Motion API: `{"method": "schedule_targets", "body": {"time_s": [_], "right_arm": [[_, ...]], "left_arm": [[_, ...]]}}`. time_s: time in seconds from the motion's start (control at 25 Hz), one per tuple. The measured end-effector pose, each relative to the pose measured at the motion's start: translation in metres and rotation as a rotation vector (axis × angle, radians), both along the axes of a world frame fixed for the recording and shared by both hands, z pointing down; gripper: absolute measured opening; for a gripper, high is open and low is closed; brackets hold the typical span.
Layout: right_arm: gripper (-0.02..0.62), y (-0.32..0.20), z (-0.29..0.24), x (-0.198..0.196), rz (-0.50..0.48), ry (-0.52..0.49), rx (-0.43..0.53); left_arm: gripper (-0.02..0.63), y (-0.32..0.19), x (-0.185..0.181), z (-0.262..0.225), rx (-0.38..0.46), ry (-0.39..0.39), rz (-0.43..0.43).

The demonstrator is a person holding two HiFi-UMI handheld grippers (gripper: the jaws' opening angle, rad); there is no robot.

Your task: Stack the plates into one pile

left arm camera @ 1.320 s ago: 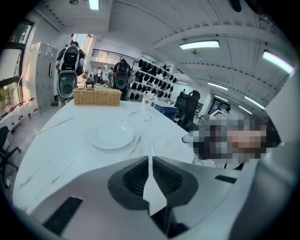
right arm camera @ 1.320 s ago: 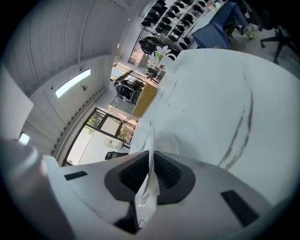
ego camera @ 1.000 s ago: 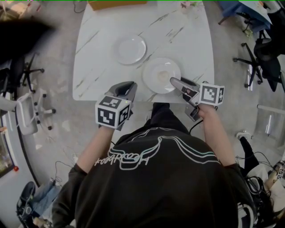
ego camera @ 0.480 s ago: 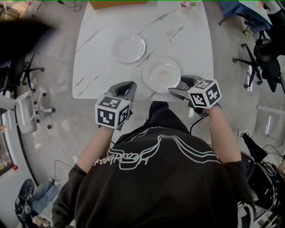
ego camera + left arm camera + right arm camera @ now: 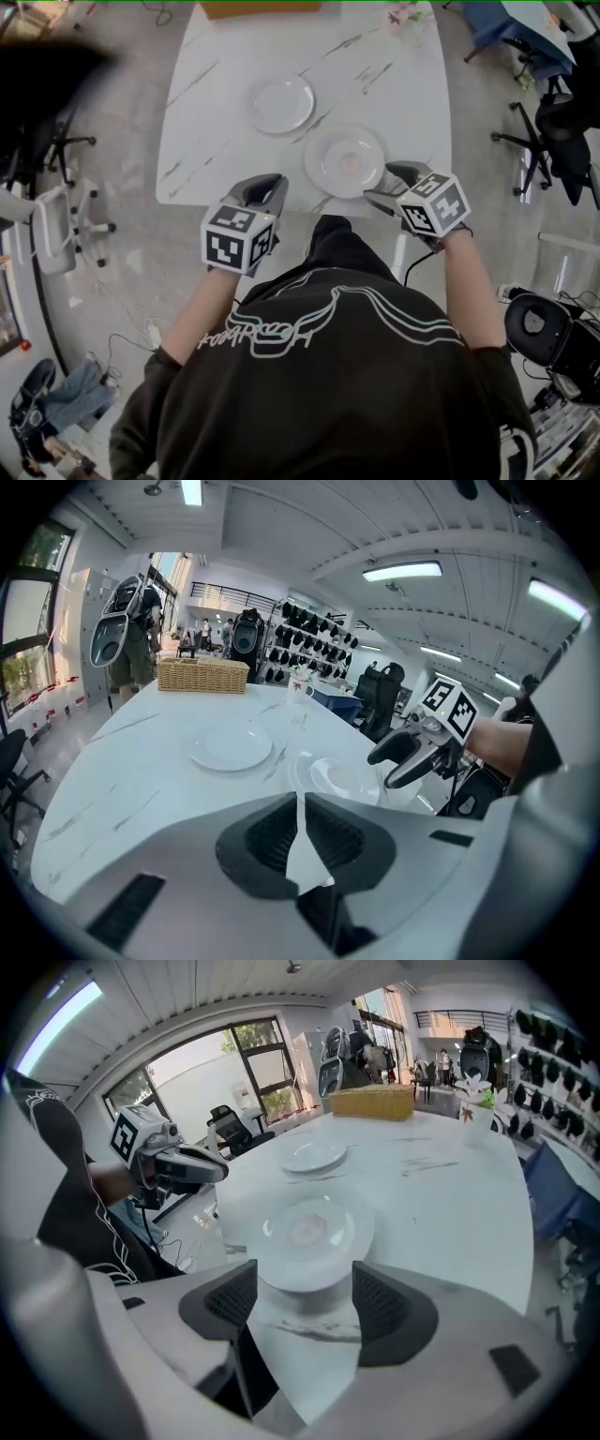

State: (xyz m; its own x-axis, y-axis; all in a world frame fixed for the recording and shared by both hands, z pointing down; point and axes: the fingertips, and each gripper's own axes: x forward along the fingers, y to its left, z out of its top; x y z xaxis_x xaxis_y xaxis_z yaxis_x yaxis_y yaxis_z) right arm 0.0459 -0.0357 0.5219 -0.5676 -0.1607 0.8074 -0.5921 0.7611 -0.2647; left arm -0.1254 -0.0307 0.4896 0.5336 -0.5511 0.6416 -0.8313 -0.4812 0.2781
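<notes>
The right gripper's (image 5: pixel 380 185) jaws had just been opening and stood wide apart, the near plate's (image 5: pixel 345 161) rim between their tips, unpinched. The left gripper (image 5: pixel 266 183) was pressed together, empty. The far plate (image 5: pixel 280 103) lay at eleven o'clock.

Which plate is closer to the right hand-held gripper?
The near plate, just ahead of the right hand-held gripper; the other plate lies farther back, to the left.

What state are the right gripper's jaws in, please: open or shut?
Open. On the right gripper the jaws have just been opening and stand wide apart; the near plate shows between them, ungripped.
</notes>
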Motion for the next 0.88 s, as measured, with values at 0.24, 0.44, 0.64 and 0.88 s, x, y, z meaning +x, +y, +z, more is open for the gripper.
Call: {"method": "schedule_targets", "body": {"time_s": [0.24,0.44,0.64,0.88], "right_arm": [[0.314,-0.010,-0.031,-0.016,-0.028,-0.054,0.061],[0.314,-0.034,-0.054,-0.034,-0.024,-0.124,0.091],[0.313,-0.063,-0.073,-0.052,-0.027,-0.178,0.131],[0.313,-0.100,-0.096,-0.068,-0.061,-0.216,0.166]], "left_arm": [[0.044,-0.006,-0.004,-0.009,0.019,0.010,-0.019],[0.044,-0.020,-0.011,-0.017,0.038,0.020,-0.052],[0.044,-0.038,-0.018,-0.027,0.055,0.020,-0.087],[0.044,-0.062,-0.028,-0.039,0.066,0.013,-0.130]]}}
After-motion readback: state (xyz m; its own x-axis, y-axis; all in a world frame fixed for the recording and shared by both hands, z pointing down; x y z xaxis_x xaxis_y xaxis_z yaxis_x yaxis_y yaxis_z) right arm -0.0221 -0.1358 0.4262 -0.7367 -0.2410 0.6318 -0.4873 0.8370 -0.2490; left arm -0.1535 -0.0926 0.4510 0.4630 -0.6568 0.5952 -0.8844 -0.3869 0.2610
